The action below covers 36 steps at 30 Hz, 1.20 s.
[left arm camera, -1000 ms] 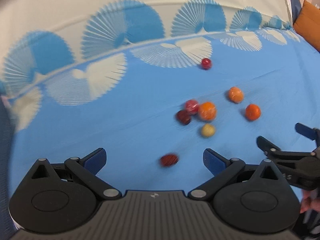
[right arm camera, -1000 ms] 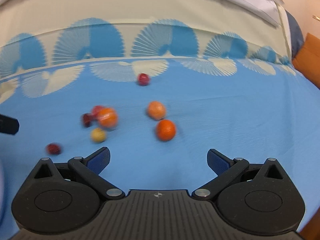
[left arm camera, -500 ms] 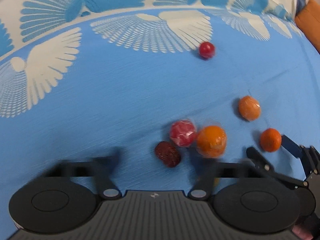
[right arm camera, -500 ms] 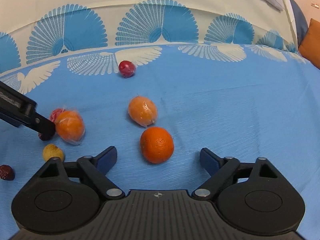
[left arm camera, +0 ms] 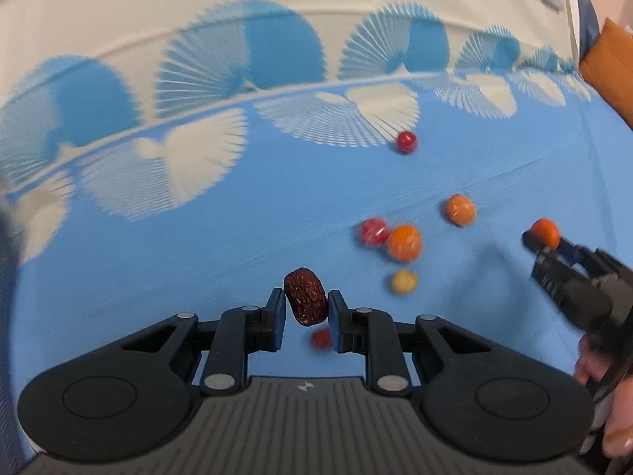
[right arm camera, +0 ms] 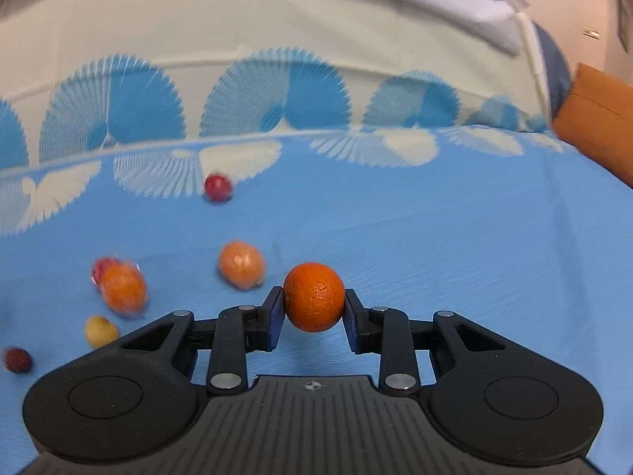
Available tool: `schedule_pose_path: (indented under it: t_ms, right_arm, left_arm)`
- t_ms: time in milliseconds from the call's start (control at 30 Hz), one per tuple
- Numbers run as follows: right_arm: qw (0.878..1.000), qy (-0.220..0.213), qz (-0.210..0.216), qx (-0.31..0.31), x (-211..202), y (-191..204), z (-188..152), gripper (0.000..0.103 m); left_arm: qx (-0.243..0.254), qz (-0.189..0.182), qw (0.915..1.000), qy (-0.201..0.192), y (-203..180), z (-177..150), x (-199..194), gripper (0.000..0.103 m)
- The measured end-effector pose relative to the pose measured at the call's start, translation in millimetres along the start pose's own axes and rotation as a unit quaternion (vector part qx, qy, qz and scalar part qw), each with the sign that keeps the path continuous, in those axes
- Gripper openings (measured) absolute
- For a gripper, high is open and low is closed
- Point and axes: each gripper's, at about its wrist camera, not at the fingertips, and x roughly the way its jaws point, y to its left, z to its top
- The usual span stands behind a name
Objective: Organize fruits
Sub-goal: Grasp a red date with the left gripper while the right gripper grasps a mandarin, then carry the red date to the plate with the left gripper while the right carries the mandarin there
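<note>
My left gripper (left arm camera: 306, 306) is shut on a wrinkled dark red date (left arm camera: 305, 296) and holds it above the blue cloth. My right gripper (right arm camera: 314, 310) is shut on a bare orange (right arm camera: 314, 297), lifted off the cloth; it also shows in the left wrist view (left arm camera: 545, 233). On the cloth lie a wrapped orange (right arm camera: 241, 264), another wrapped orange (right arm camera: 123, 288) touching a wrapped red fruit (right arm camera: 101, 269), a small yellow fruit (right arm camera: 101, 330), a second dark date (right arm camera: 18, 360) and a far red fruit (right arm camera: 217, 187).
The blue cloth (right arm camera: 455, 237) with white and blue fan patterns covers a bed. An orange cushion (right arm camera: 597, 118) lies at the far right. A white pillow (right arm camera: 474, 12) lies at the back. The person's hand (left arm camera: 605, 403) holds the right gripper.
Both grippers closed: the left took the dark date and lifted it, the right took the bare orange and lifted it. Both cameras pulled back from the cloth.
</note>
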Motion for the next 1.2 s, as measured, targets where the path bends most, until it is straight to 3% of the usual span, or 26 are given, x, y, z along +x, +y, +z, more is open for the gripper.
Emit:
schedule_pose_path:
  t_ms: [267, 533, 900, 1033, 1200]
  right_arm:
    - [0.995, -0.044, 0.087, -0.026, -129.0, 2.1, 15.4, 0.033]
    - [0.979, -0.033, 0.195, -0.050, -234.9, 39.6, 5.2, 0.033]
    - [0.948, 0.004, 0.295, -0.118, -325.1, 94.7, -37.2, 0.033]
    - [0.938, 0.002, 0.309, -0.157, -345.6, 110.6, -48.9, 0.033]
    - [0.935, -0.007, 0.309, -0.174, -362.0, 118.1, -52.0, 0.033]
  left_arm:
    - [-0.055, 0.048, 0.9973, 0.002, 41.4, -73.8, -109.1, 0.025]
    - [-0.092, 0.074, 0.9928, -0.023, 65.5, -147.2, -189.3, 0.025]
    - [-0.115, 0.097, 0.9873, -0.051, 66.7, -228.6, -241.1, 0.025]
    - [-0.122, 0.098, 0.9858, -0.061, 67.5, -248.2, -251.9, 0.025]
    - [-0.125, 0.093, 0.9854, -0.069, 68.9, -257.4, -257.5, 0.025]
